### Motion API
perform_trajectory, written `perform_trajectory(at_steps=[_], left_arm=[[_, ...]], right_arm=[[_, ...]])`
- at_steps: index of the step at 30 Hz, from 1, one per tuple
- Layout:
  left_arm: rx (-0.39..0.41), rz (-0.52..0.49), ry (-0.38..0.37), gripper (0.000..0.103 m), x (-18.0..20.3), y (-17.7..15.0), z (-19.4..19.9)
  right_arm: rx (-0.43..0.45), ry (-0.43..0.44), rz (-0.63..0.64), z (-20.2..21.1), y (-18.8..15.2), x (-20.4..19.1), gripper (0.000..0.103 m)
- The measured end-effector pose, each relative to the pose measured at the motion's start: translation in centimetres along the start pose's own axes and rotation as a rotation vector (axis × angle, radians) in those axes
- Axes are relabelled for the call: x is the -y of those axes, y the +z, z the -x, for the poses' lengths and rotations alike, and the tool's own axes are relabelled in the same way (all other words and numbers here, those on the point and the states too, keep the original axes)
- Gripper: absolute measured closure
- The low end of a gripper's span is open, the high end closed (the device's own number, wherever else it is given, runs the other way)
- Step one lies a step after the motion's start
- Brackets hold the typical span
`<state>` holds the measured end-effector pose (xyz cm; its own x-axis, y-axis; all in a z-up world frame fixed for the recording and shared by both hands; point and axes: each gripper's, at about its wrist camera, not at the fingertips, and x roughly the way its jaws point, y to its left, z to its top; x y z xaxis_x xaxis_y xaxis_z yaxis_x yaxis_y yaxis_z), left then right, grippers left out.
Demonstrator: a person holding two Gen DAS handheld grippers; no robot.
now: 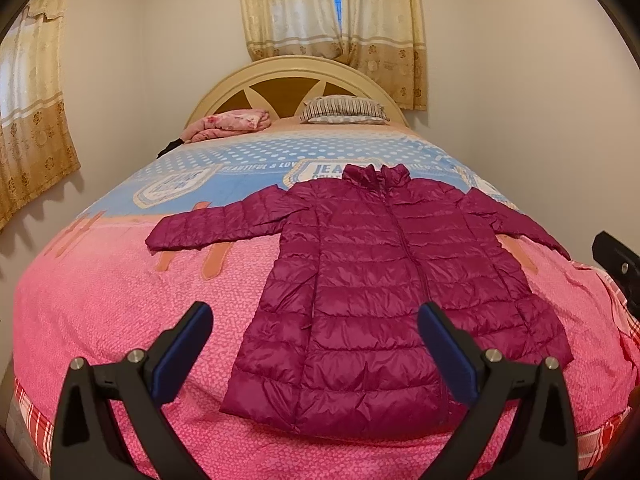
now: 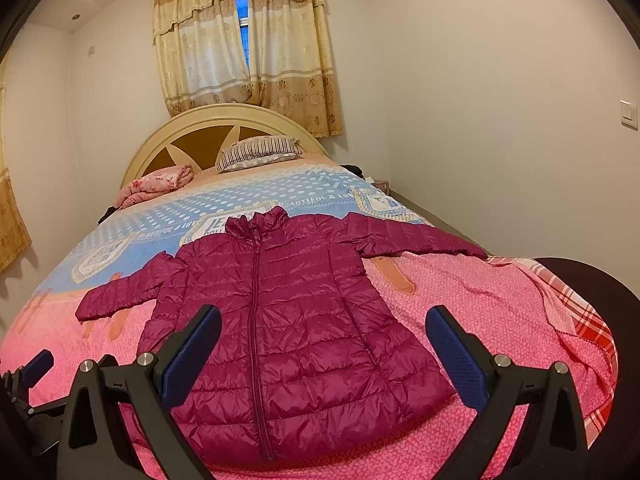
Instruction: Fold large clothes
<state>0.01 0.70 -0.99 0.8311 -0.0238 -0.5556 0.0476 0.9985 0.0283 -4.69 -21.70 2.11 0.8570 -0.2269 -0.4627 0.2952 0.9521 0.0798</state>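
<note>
A magenta quilted puffer jacket [image 1: 372, 280] lies flat and zipped on the bed, collar toward the headboard, both sleeves spread out sideways. It also shows in the right wrist view [image 2: 296, 320]. My left gripper [image 1: 316, 316] is open and empty, hovering above the jacket's hem near the foot of the bed. My right gripper [image 2: 324, 320] is open and empty, above the hem on the right side. The right gripper's edge shows in the left wrist view [image 1: 616, 264]; the left gripper's blue fingertip shows in the right wrist view [image 2: 38, 364].
The bed has a pink and blue bedspread [image 1: 120, 320]. A folded pink blanket [image 1: 232, 122] and a striped pillow [image 1: 340, 110] lie by the cream headboard [image 1: 280, 76]. Walls stand close on both sides; curtains [image 2: 240, 48] hang behind.
</note>
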Motion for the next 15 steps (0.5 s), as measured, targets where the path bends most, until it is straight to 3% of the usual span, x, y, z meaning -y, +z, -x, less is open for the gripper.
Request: perform_trajectory(at_steps=[15], left_arm=[[0.01, 0.005, 0.004, 0.0, 0.0, -0.05, 0.59]], right_arm=[[-0.016, -0.03, 0.032, -0.15, -0.33, -0.45, 0.001]])
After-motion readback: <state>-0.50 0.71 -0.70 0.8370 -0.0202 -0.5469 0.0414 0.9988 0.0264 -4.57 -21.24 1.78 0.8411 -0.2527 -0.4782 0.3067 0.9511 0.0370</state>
